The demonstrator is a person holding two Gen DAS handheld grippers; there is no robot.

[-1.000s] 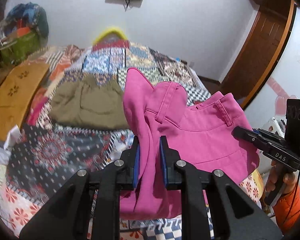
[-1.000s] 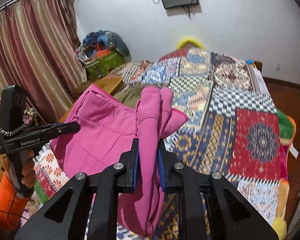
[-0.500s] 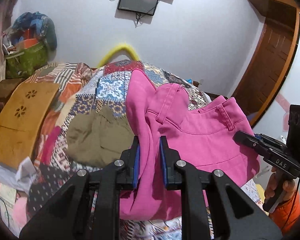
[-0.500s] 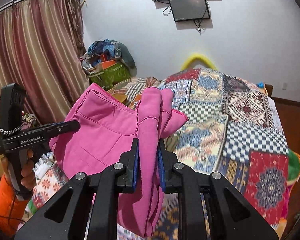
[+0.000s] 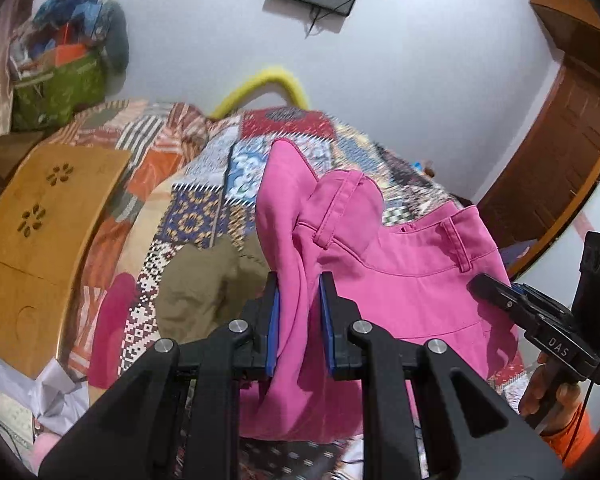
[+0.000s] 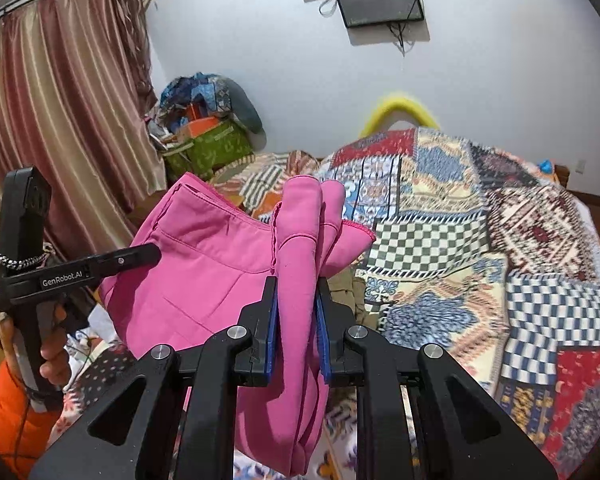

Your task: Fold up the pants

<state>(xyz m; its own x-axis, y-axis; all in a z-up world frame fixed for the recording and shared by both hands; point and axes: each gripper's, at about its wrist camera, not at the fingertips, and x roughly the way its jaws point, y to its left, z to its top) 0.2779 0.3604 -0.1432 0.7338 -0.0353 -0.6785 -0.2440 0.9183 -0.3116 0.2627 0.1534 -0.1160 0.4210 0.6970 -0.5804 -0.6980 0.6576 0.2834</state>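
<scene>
Pink pants (image 5: 400,280) hang in the air above the patchwork bed, stretched between both grippers. My left gripper (image 5: 299,292) is shut on a bunched fold at one end of the waistband, blue pads pressing the cloth. My right gripper (image 6: 296,296) is shut on the other bunched end of the pink pants (image 6: 204,264). Each view shows the other gripper at its edge, held by a hand in an orange sleeve: the right one (image 5: 496,294) and the left one (image 6: 140,254). The lower part of the pants hangs out of sight behind the jaws.
Olive-brown folded clothing (image 5: 204,284) lies on the patchwork quilt (image 6: 480,248) just beyond the pants. A wooden lap tray (image 5: 40,232) sits at the bed's left side. A green bag with piled clothes (image 6: 212,144) stands by the curtain (image 6: 60,120). A wooden door (image 5: 560,152) is at right.
Both grippers have carried the pink pants back along the bed, away from the far wall. The olive clothing has slid down behind the pants; more wall and the screen show. Both grips are unchanged.
</scene>
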